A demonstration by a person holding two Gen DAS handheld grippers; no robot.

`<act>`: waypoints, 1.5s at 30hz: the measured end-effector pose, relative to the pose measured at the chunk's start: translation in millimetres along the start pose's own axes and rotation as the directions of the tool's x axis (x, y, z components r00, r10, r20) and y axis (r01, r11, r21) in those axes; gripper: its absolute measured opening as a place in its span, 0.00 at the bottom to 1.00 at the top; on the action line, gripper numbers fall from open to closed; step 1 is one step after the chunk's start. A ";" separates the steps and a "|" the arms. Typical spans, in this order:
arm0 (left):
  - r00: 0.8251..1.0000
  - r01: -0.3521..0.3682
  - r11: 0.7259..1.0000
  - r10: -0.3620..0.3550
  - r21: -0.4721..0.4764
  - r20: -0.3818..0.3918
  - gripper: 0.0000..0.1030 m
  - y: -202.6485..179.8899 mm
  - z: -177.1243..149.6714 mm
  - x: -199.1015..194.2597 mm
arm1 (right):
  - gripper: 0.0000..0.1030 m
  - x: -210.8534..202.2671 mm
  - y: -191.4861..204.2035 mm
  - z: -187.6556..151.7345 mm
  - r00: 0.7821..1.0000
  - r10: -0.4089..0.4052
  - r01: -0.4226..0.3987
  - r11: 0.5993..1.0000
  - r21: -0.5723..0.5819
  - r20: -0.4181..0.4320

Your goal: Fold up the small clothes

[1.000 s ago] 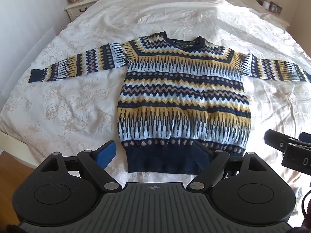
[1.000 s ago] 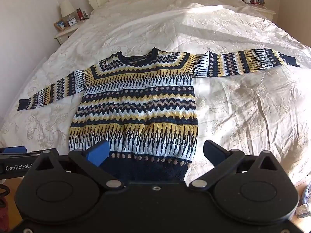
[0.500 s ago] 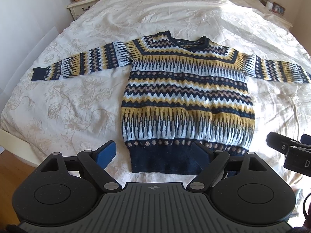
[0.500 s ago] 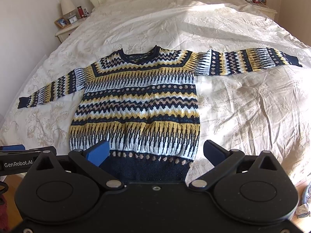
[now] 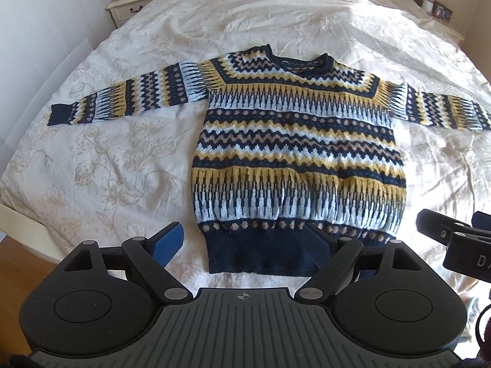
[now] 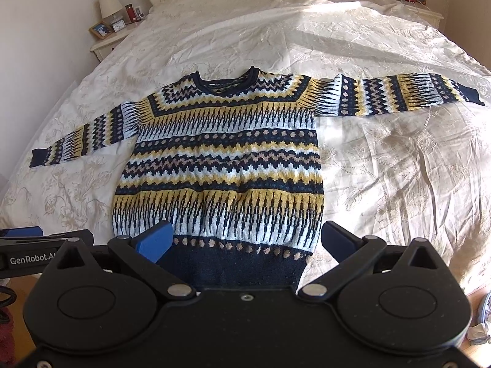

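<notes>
Two grippers, left gripper and right gripper, spread apart above sweater hem; sweater flat on bed.

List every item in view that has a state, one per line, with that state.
sweater: laid flat, front up, unfolded, both sleeves spread out to the sides.
left gripper: open, empty, at the sweater's hem.
right gripper: open, empty, at the hem.
bedspread: spread over the bed, lightly creased.
bedside table: drawer closed.
lamp: cannot tell if on.
</notes>
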State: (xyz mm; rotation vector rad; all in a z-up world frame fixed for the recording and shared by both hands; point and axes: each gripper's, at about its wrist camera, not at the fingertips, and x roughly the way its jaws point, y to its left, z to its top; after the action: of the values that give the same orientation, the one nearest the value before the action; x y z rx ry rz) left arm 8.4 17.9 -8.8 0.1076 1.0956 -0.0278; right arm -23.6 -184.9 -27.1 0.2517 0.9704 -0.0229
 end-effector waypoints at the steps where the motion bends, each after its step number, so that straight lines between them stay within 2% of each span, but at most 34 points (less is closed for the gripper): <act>1: 1.000 0.000 1.000 0.000 -0.001 -0.002 0.82 0.4 0.9 0.8 | 0.99 1.3 0.1 0.5 1.000 0.000 0.000 1.000 0.001 -0.003; 15: 0.999 0.001 1.000 -0.001 -0.012 -0.040 0.82 5.9 20.5 22.9 | 0.99 26.5 5.0 15.2 0.999 -0.001 0.001 1.000 0.006 -0.043; 23: 0.999 -0.003 0.999 0.002 -0.042 -0.040 0.80 14.8 52.1 46.7 | 0.99 56.7 -0.4 39.9 0.996 0.050 -0.044 0.996 0.073 -0.080; 25: 0.999 0.007 0.999 -0.009 -0.048 -0.043 0.74 17.7 62.6 55.1 | 0.99 67.6 -4.4 49.2 0.994 0.064 -0.055 0.994 0.096 -0.090; 32: 0.997 0.036 0.996 -0.041 -0.077 -0.067 0.65 25.1 101.0 93.2 | 0.99 114.0 -25.3 84.9 0.986 0.106 -0.080 0.977 0.197 -0.129; 36: 0.998 0.038 0.999 -0.039 -0.021 -0.057 0.64 20.2 118.1 112.0 | 0.99 136.1 -38.6 100.0 0.986 0.084 -0.049 0.973 0.227 -0.144; 40: 0.998 0.044 0.998 -0.043 0.048 -0.037 0.53 12.2 133.2 133.4 | 0.99 156.5 -47.2 120.0 0.988 0.084 -0.052 0.971 0.235 -0.128; 41: 0.998 0.043 0.997 -0.040 0.060 -0.042 0.51 10.7 137.9 139.1 | 0.96 161.2 -47.2 125.2 0.989 0.086 -0.056 0.972 0.228 -0.122; 42: 0.998 0.040 0.997 -0.037 0.066 -0.044 0.49 9.9 142.1 143.5 | 0.87 168.5 -46.4 133.3 0.989 0.075 -0.048 0.976 0.211 -0.125; 45: 0.999 0.027 0.998 -0.025 0.064 -0.030 0.48 9.4 153.6 152.7 | 0.71 186.4 -41.1 153.2 0.990 0.050 -0.030 0.988 0.150 -0.133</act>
State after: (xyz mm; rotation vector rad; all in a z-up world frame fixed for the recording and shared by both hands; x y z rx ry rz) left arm 215.1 16.5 -74.2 0.1521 1.1253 -0.0851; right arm 201.3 -241.4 -105.5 0.4139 1.1010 -0.0418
